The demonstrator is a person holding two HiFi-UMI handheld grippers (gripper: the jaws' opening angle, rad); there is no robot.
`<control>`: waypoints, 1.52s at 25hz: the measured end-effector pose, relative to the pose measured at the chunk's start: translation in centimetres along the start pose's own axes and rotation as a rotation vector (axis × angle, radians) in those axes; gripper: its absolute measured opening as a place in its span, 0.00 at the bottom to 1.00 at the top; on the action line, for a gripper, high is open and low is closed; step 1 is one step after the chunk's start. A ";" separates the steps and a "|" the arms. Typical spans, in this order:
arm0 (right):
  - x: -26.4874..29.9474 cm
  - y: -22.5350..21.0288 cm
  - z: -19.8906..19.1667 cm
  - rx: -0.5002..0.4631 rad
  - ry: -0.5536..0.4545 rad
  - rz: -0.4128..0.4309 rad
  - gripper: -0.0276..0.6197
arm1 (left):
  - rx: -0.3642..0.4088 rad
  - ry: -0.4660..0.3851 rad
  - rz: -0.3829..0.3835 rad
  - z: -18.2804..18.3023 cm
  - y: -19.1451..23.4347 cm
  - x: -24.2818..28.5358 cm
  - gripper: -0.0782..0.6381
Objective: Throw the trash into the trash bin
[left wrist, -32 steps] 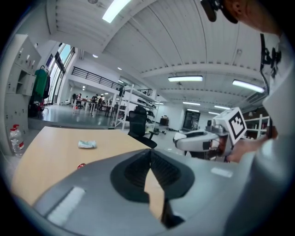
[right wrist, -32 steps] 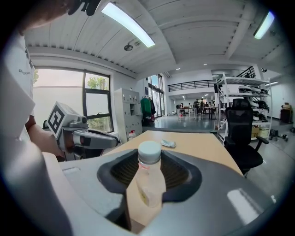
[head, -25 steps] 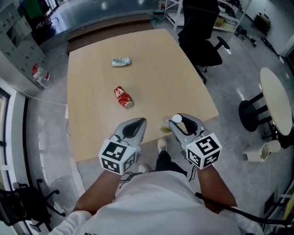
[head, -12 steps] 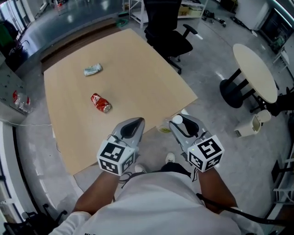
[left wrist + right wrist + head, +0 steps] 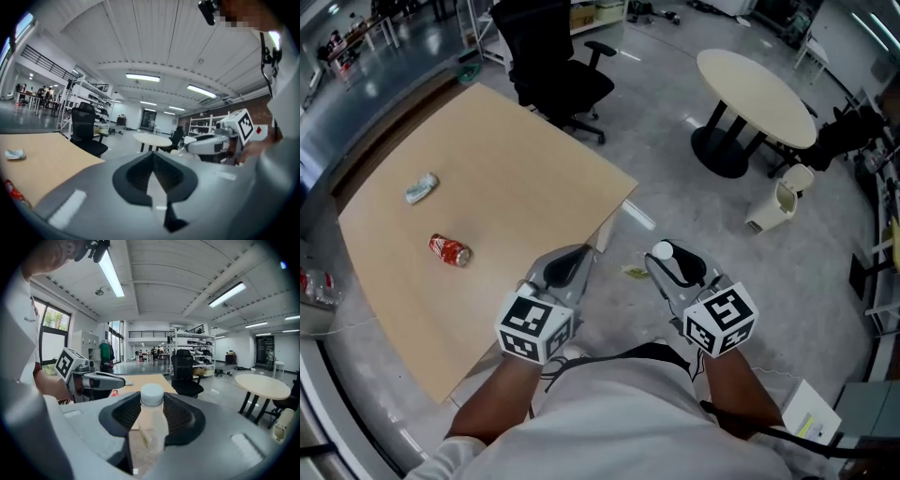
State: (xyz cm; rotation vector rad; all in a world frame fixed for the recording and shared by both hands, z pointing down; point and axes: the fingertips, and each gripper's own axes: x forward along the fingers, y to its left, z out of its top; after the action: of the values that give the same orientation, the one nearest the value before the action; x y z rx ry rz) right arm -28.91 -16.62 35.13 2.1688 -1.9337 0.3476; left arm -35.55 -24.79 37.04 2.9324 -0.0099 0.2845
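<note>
The right gripper (image 5: pixel 671 264) is pinching a clear plastic bottle (image 5: pixel 151 423) – its jaws press on the bottle's sides and the white cap pokes out past their tips. The left gripper (image 5: pixel 569 265) holds nothing, its jaws pressed together.

Both are held out side by side at the near right corner of the wooden table (image 5: pixel 506 178): the left one over that corner's edge, the right one just off the table, above the grey floor. A small yellowish scrap (image 5: pixel 634 273) lies on the floor just off the same corner.

On the table, toward its left side, a crushed red can (image 5: pixel 450 250) lies on its side, and a crumpled pale wrapper (image 5: pixel 421 187) lies further in from it, the two apart. A black office chair (image 5: pixel 555 61) stands at the table's far right edge. Well off the table's right side stands a round table (image 5: pixel 757 84), and nearer than it a white bin (image 5: pixel 772 207) – the bottle is well apart from that bin.
</note>
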 end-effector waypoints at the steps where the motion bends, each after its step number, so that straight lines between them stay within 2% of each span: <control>1: -0.8 -0.8 -0.3 0.010 0.000 -0.021 0.27 | 0.003 0.003 -0.017 0.0 -0.6 0.7 0.12; 5: -3.4 -3.2 -1.2 0.036 -0.002 -0.079 0.27 | 0.010 0.020 -0.072 -0.2 -3.2 3.5 0.12; 10: -5.7 -5.8 -2.1 0.055 -0.004 -0.104 0.27 | 0.021 0.031 -0.112 -0.1 -6.4 6.4 0.12; 16: -8.2 -8.7 -2.9 0.066 -0.017 -0.109 0.27 | 0.033 0.043 -0.124 -0.1 -9.4 9.4 0.12; 22: -10.1 -12.0 -3.0 0.079 -0.031 -0.130 0.27 | 0.014 0.056 -0.150 0.8 -11.8 12.0 0.12; 29: -13.2 -15.4 -4.6 0.103 -0.063 -0.166 0.27 | 0.048 0.069 -0.173 0.8 -14.9 14.9 0.12; 34: -16.9 -17.7 -5.4 0.116 -0.063 -0.214 0.27 | 0.059 0.083 -0.223 0.9 -18.5 17.4 0.12; 38: -20.9 -20.2 -6.5 0.124 -0.070 -0.288 0.27 | 0.073 0.092 -0.291 0.3 -22.3 20.2 0.12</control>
State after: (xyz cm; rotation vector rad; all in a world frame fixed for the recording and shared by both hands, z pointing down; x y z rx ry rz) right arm -11.33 7.41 34.69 2.5278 -1.6376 0.3520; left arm -15.06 -2.78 36.33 2.9349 0.4444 0.3791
